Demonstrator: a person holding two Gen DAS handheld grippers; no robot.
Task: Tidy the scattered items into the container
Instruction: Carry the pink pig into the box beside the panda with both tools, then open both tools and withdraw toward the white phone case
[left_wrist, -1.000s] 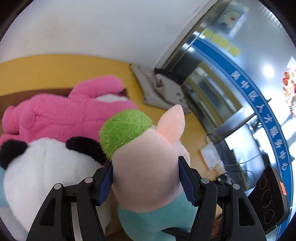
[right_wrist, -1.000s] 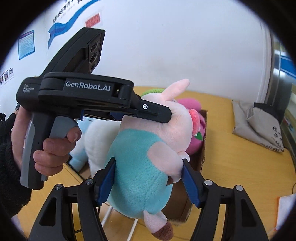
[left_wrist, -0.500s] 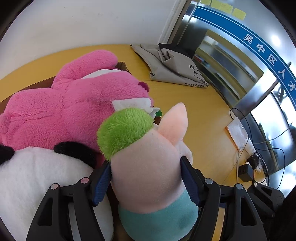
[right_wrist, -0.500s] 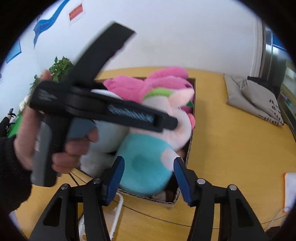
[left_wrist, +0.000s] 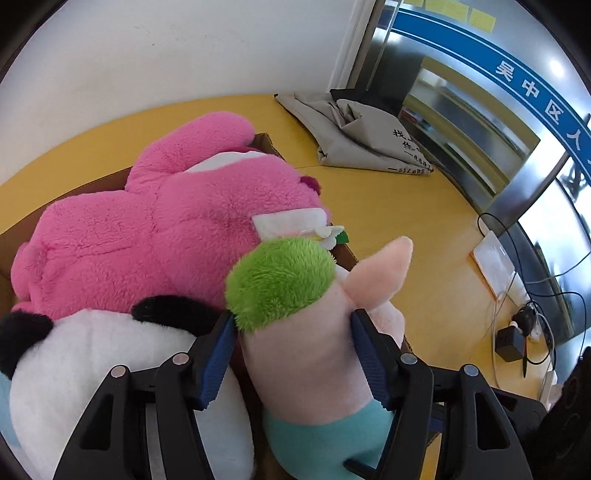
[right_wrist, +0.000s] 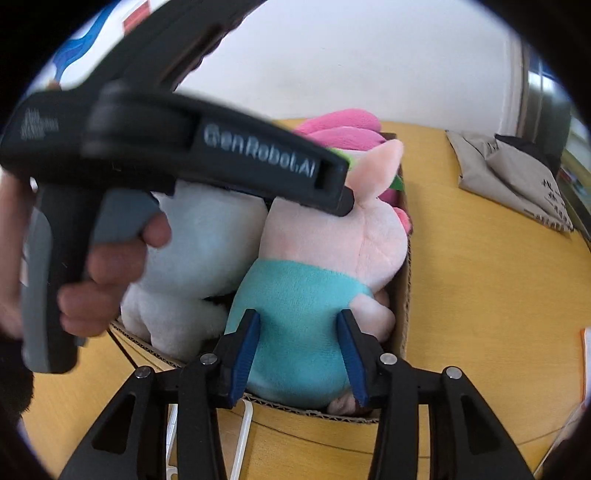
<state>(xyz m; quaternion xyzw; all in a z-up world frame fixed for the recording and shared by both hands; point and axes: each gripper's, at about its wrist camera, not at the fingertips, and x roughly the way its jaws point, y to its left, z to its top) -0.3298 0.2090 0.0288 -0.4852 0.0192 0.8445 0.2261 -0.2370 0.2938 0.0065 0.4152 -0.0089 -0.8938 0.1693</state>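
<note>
A pig plush (left_wrist: 306, 354) with a green tuft, pink head and teal shirt (right_wrist: 295, 317) sits low at the near right corner of the cardboard box (right_wrist: 404, 295). My left gripper (left_wrist: 291, 317) has the pig's head between its blue pads, and its jaws are closing on it. The jaws of my right gripper (right_wrist: 298, 314) are closing too, pads pressed into the teal body. A big pink plush (left_wrist: 166, 236) and a white panda plush (left_wrist: 92, 369) fill the box (left_wrist: 266, 142) beside the pig. A hand (right_wrist: 110, 266) on the other gripper's handle blocks the left of the right wrist view.
The box stands on a yellow table (left_wrist: 406, 206). A folded grey bag (left_wrist: 362, 140) lies at the far right of it. Cables and a black charger (left_wrist: 513, 339) trail along the right edge, near a sheet of paper (left_wrist: 495, 266). A white cable (right_wrist: 243, 424) lies in front of the box.
Both grippers have come down with the pig, which now sits lower, inside the box corner. The right jaws have narrowed on its teal body. The left wrist has rolled.
</note>
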